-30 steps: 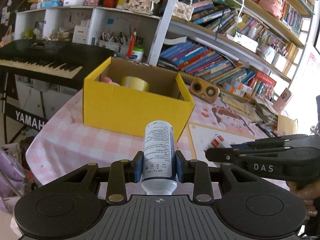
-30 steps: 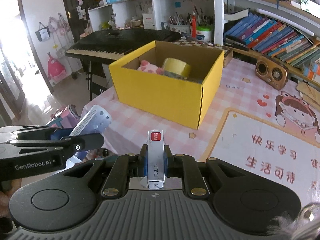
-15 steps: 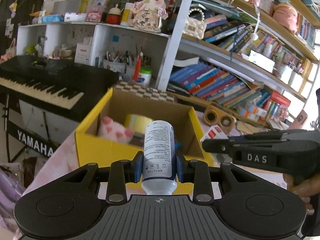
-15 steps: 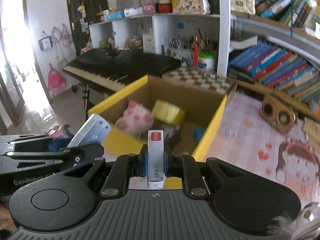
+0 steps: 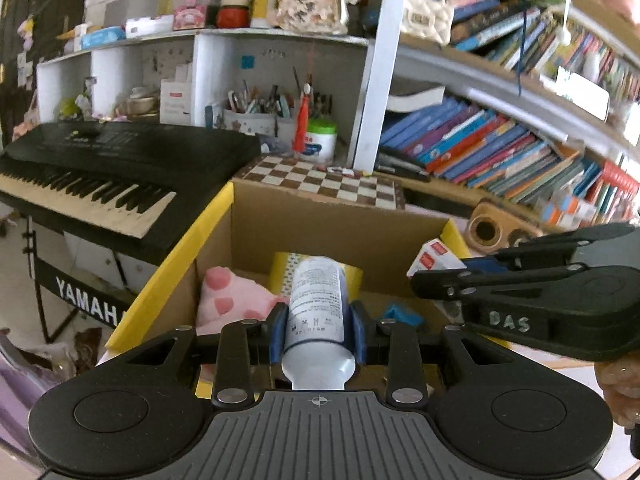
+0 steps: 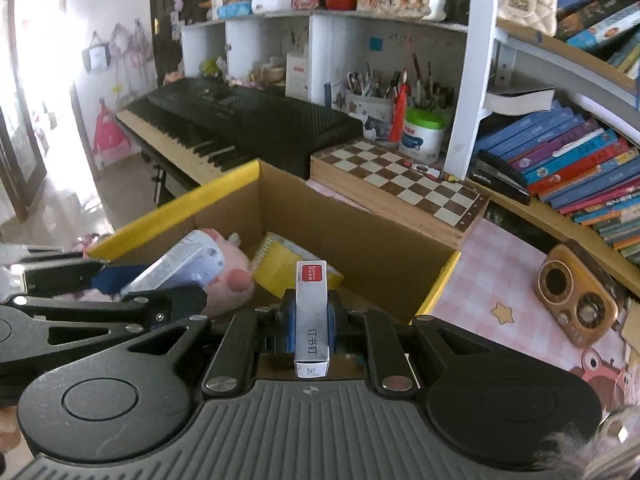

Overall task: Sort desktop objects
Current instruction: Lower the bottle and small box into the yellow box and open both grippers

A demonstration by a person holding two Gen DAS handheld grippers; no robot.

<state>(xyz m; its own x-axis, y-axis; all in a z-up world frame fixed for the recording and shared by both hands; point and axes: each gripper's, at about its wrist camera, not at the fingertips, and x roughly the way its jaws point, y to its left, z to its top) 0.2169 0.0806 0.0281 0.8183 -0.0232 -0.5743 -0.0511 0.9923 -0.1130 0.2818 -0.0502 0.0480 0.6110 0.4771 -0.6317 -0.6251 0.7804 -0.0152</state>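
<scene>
A: What has changed over the last second?

B: Both hands have carried their loads in over the yellow cardboard box (image 5: 172, 268). A second ago the box stood well ahead on the pink checked tabletop (image 6: 492, 256); now its open top fills the lower middle of both wrist views.

A: Start from the left. What is the left hand-held gripper (image 5: 318, 332) doing?

B: Its jaws are clamped narrow on a white spray bottle (image 5: 318, 304), which points forward and hangs above the box interior, over the pink plush toy (image 5: 228, 304) and the yellow tape roll (image 5: 352, 280) already lying inside.

A: And the right hand-held gripper (image 6: 311, 326)?

B: It is closed tight on a slim staple box (image 6: 311, 312) with a red label, held end-on above the near right part of the box. In the left view it comes in from the right, just beside the bottle.

A: So what does that mean for the sorting?

B: I judge that transport is nearly done. Both things are above the opening, not yet released, so the next step looks like lowering and letting go clear of the rim.
</scene>
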